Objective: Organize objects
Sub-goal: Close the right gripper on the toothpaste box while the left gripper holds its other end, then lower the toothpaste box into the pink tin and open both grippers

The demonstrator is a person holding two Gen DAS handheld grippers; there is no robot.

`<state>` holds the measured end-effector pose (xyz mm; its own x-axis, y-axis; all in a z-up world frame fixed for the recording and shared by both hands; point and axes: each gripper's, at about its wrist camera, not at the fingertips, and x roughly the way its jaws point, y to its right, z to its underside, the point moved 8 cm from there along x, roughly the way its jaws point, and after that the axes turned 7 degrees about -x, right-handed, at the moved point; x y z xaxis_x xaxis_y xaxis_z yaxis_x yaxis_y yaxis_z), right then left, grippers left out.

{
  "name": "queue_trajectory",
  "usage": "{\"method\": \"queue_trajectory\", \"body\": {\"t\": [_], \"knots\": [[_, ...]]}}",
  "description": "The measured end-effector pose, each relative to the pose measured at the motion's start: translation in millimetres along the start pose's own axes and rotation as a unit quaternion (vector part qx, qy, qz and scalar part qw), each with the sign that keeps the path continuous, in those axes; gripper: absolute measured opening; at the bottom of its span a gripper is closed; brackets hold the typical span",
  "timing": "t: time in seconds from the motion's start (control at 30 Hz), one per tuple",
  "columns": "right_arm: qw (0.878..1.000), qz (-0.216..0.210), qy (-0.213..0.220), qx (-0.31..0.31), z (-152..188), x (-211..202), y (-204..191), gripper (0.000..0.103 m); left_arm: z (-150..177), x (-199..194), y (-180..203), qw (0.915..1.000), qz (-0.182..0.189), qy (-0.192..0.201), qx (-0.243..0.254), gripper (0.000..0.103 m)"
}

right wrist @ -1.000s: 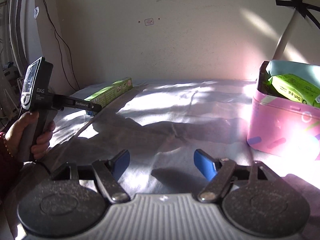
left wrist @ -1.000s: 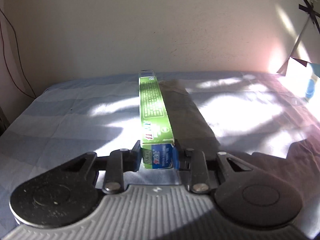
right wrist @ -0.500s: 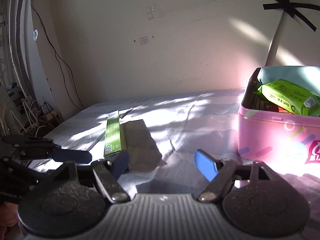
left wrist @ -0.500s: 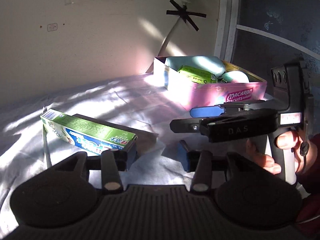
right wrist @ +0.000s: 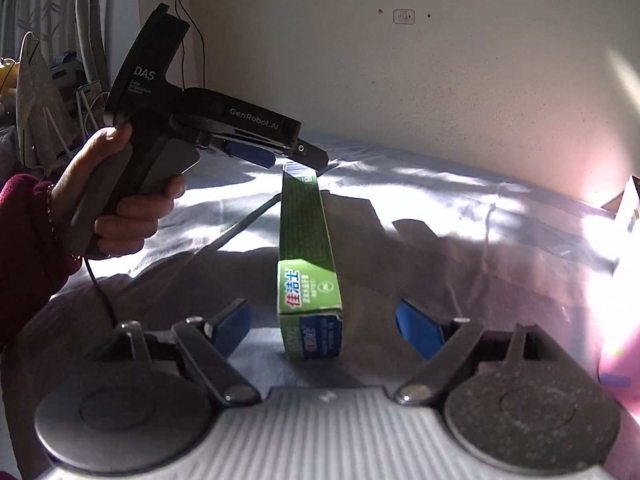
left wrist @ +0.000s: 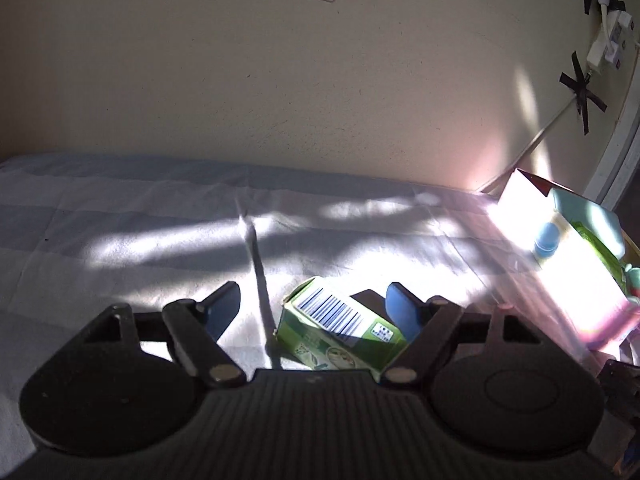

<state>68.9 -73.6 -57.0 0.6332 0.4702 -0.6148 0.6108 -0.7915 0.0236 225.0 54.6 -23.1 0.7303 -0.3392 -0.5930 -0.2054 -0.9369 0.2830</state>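
Note:
A long green toothpaste box lies on the pale blue sheet, its near end between the wide-open jaws of my right gripper, touching neither pad. My left gripper is open above the box's far barcode end; in the right wrist view it hovers over that end, held by a hand. A pink box with green packets stands at the right.
A cream wall runs behind the bed, with a taped cable and socket at the upper right. A dark cable trails across the sheet. Curtains and clutter are at the far left.
My left gripper let go of the box and opened, then moved over its far end. My right gripper came in around the box's near end, still open.

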Motion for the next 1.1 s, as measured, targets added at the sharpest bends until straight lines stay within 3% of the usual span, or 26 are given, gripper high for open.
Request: {"method": "queue_trajectory", "body": {"t": [0.03, 0.07, 0.17, 0.27, 0.37, 0.53, 0.7, 0.93, 1.1], "knots": [[1.0, -0.003, -0.011, -0.001, 2, 6, 1, 0.072, 3, 3, 4, 0.9999, 0.008, -0.009, 0.003, 0.077], [1.0, 0.001, -0.009, -0.007, 3, 8, 2, 0.063, 7, 5, 9, 0.9996, 0.021, -0.019, 0.006, 0.069], [1.0, -0.011, -0.006, -0.013, 2, 3, 0, 0.032, 9, -1, 18, 0.9997, 0.019, -0.011, 0.011, 0.067], [1.0, 0.007, 0.006, -0.027, 7, -11, 2, 0.031, 1, -14, 32, 0.9996, 0.027, 0.003, 0.007, 0.059], [0.998, 0.039, 0.036, -0.044, 9, -36, 5, 0.031, -14, -27, 63, 0.9983, 0.05, 0.023, 0.018, 0.058], [0.989, 0.116, 0.09, -0.035, 5, -94, 49, 0.031, -47, -37, 153, 0.991, 0.091, 0.059, 0.078, 0.058], [0.972, 0.208, 0.107, -0.019, 15, -148, 119, 0.031, -72, -11, 268, 0.9783, 0.154, 0.065, 0.122, 0.058], [0.945, 0.302, 0.109, 0.061, 65, -215, 221, 0.031, -61, 47, 429, 0.9586, 0.22, 0.047, 0.175, 0.058], [0.929, 0.336, 0.098, 0.118, 96, -230, 273, 0.031, -43, 96, 492, 0.9575, 0.224, 0.03, 0.179, 0.06]]}}
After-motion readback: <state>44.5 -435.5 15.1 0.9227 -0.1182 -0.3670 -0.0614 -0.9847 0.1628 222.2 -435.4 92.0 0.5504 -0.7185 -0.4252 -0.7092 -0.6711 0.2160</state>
